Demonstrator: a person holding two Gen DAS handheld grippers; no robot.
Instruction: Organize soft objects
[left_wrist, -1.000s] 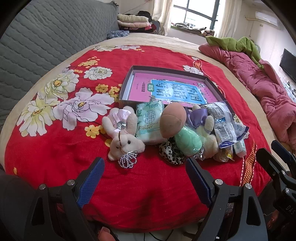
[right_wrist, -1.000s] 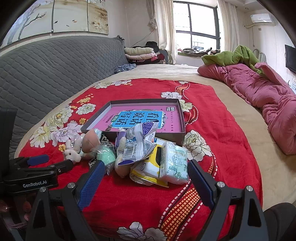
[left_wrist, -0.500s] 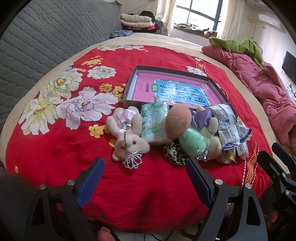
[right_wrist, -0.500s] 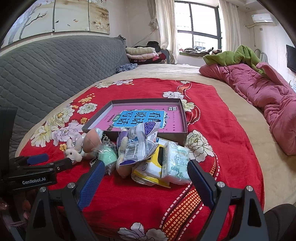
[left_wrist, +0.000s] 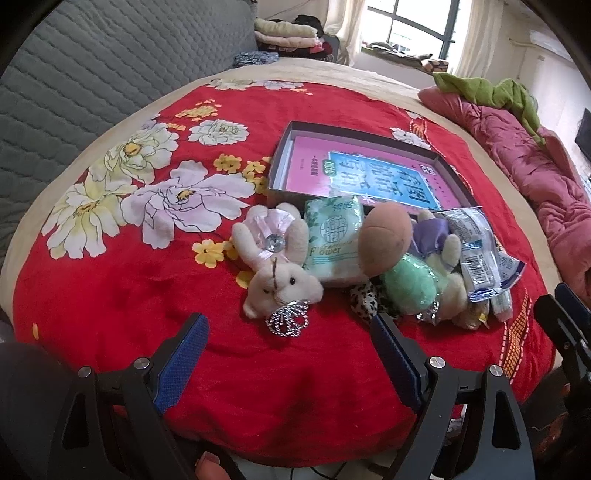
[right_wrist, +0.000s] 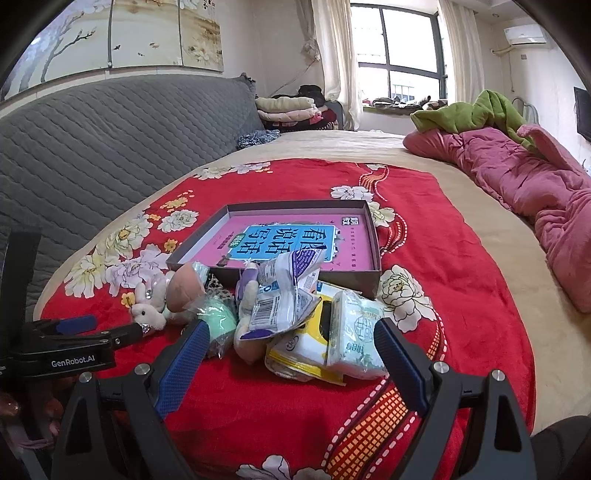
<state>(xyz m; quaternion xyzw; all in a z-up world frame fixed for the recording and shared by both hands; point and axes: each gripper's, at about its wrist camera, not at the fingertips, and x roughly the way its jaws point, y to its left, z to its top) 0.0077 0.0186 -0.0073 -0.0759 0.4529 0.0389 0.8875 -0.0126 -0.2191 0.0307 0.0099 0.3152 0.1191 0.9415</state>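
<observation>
A pile of soft things lies on the red flowered blanket (left_wrist: 122, 291). In the left wrist view a cream plush rabbit (left_wrist: 279, 273) with a silver crown lies nearest, beside a green tissue pack (left_wrist: 334, 240), a brown-headed green plush (left_wrist: 402, 266) and a crinkled plastic packet (left_wrist: 476, 251). Behind them sits a shallow box (left_wrist: 280, 166) with a pink book (left_wrist: 369, 177) inside. My left gripper (left_wrist: 288, 334) is open just short of the rabbit. In the right wrist view my right gripper (right_wrist: 290, 341) is open in front of a yellow-white pack (right_wrist: 299, 350) and a tissue pack (right_wrist: 354, 336).
A grey quilted headboard (right_wrist: 110, 136) runs along the left. A pink quilt (right_wrist: 528, 184) and a green blanket (right_wrist: 476, 114) lie at the right of the bed. Folded clothes (right_wrist: 288, 110) are stacked at the far end by the window. The left gripper's body (right_wrist: 59, 350) shows at left.
Both grippers have moved closer to the pile; the rabbit and packs look larger now. Nothing on the blanket has moved, and both grippers stay open.
</observation>
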